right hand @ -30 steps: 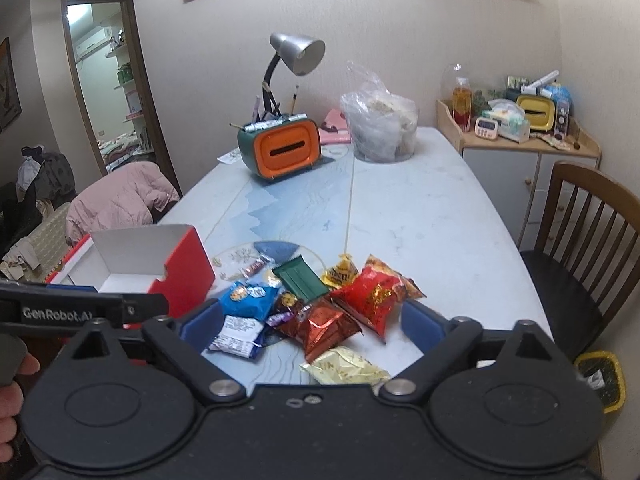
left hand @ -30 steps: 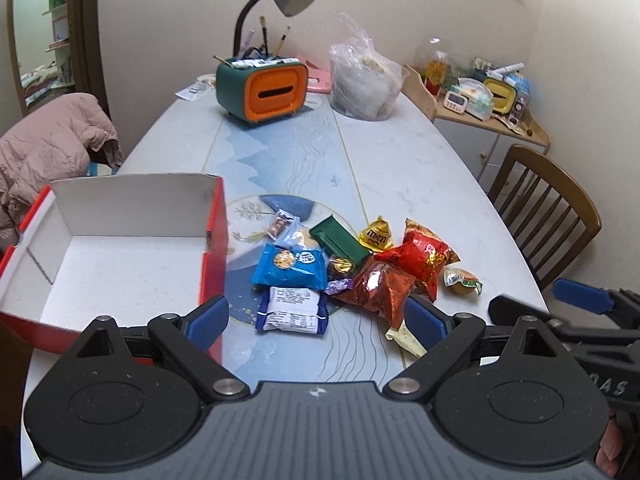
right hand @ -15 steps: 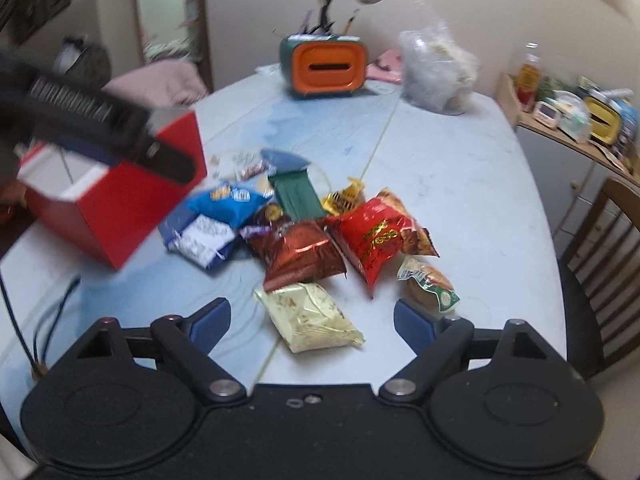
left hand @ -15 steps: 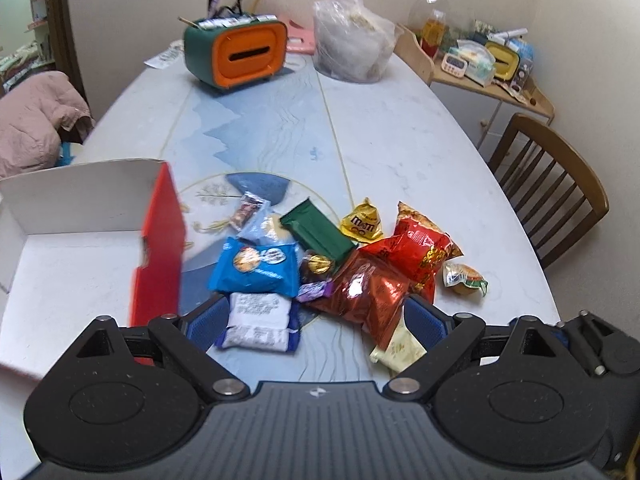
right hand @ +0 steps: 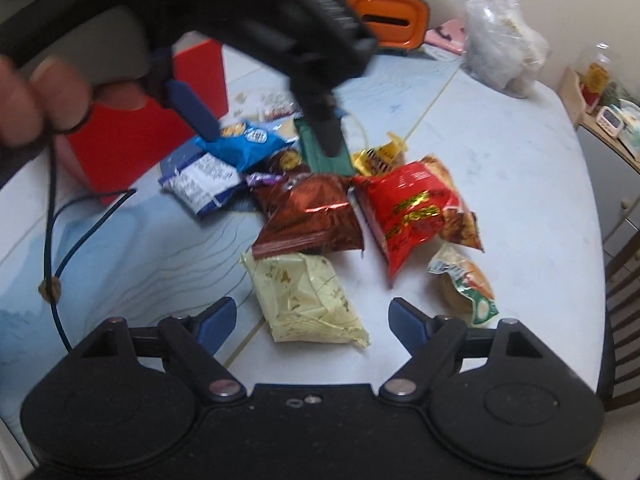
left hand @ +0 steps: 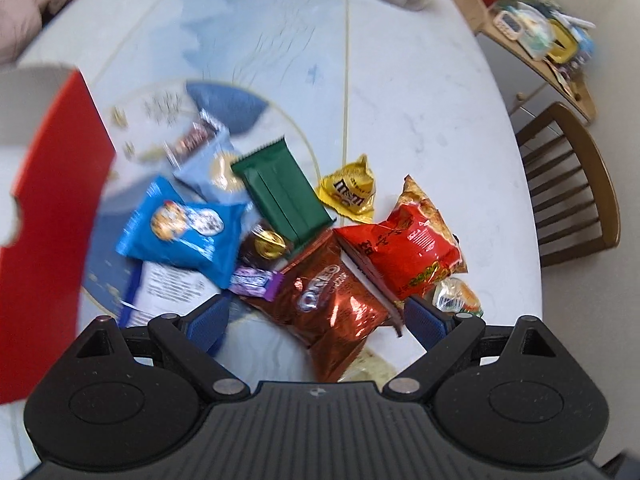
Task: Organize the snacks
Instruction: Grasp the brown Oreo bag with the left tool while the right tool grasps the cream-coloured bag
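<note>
I hold both tools over the heap of snacks, and neither has taken anything yet. My left gripper [left hand: 316,320] stands spread wide above the shiny copper-red foil Oreo bag [left hand: 332,300], its blue fingers on either side of the bag and clear of it. My right gripper [right hand: 312,318] is just as wide, and the pale yellow crinkled packet [right hand: 304,298] lies on the white marble-patterned table [right hand: 500,128] between its fingers, untouched.

The red cardboard box with the white inside [left hand: 52,208] stands at the left of the heap, touching or nearly touching the blue cookie packets; I take it for the place where the snacks belong.

The step in hand, as I judge it, is the first pick. To do it well I should lower each tool until the fingers reach the table on both sides of one packet, and close on the middle of it, not on a thin sealed edge that slips. The Oreo bag lies against the bright red crisp bag [left hand: 404,240] and the small purple sweet wrapper [left hand: 256,280], so I should come in squarely lest I catch a neighbour. Foil is slippery and puffed with air: close gently, then lift straight.
</note>
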`<act>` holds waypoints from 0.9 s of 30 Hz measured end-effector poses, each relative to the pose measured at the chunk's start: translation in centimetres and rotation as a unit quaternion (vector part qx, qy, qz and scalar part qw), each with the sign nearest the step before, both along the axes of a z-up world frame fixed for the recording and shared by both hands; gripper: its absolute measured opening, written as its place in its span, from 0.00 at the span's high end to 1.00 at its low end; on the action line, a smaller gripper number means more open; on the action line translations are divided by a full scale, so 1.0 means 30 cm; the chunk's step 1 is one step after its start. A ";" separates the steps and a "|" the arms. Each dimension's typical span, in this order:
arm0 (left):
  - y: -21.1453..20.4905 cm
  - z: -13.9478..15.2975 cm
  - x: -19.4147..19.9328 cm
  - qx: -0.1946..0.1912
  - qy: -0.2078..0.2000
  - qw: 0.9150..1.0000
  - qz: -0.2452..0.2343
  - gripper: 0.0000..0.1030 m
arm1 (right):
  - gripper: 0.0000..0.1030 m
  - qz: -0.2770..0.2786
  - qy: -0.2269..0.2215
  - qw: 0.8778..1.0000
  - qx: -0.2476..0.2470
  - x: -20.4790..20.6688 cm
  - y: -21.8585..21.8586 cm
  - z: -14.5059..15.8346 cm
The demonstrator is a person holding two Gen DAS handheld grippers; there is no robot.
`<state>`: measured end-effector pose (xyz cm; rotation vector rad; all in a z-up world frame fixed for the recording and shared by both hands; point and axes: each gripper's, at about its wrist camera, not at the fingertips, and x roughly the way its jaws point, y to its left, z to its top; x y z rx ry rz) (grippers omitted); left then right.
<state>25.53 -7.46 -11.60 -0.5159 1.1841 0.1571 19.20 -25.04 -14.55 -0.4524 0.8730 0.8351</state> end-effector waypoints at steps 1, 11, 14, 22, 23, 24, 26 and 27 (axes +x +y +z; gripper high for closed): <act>0.001 -0.015 0.010 -0.012 0.007 1.000 0.006 0.08 | 0.20 0.003 0.000 1.000 -0.004 0.002 0.005 -0.008; 0.000 -0.144 0.070 -0.062 0.066 0.995 0.046 0.08 | 0.26 0.013 0.003 1.000 -0.022 0.022 0.043 -0.067; 0.001 -0.164 0.076 -0.065 0.073 0.994 0.052 0.10 | 0.31 0.009 -0.002 1.000 -0.025 0.028 0.053 -0.078; 0.005 -0.175 0.072 -0.083 0.069 0.993 0.052 0.25 | 0.46 -0.007 -0.010 1.000 -0.022 0.017 0.055 -0.079; 0.006 -0.175 0.070 -0.083 0.067 0.993 0.051 0.26 | 0.48 -0.011 -0.008 1.000 -0.019 0.018 0.055 -0.079; 0.008 -0.174 0.066 -0.083 0.067 0.993 0.052 0.26 | 0.51 -0.015 -0.007 1.000 -0.017 0.017 0.053 -0.077; 0.014 -0.171 0.056 -0.084 0.064 0.993 0.053 0.30 | 0.53 -0.021 -0.007 1.000 -0.014 0.012 0.049 -0.074; 0.016 -0.168 0.048 -0.084 0.061 0.993 0.052 0.31 | 0.55 -0.024 -0.005 1.000 -0.013 0.010 0.047 -0.072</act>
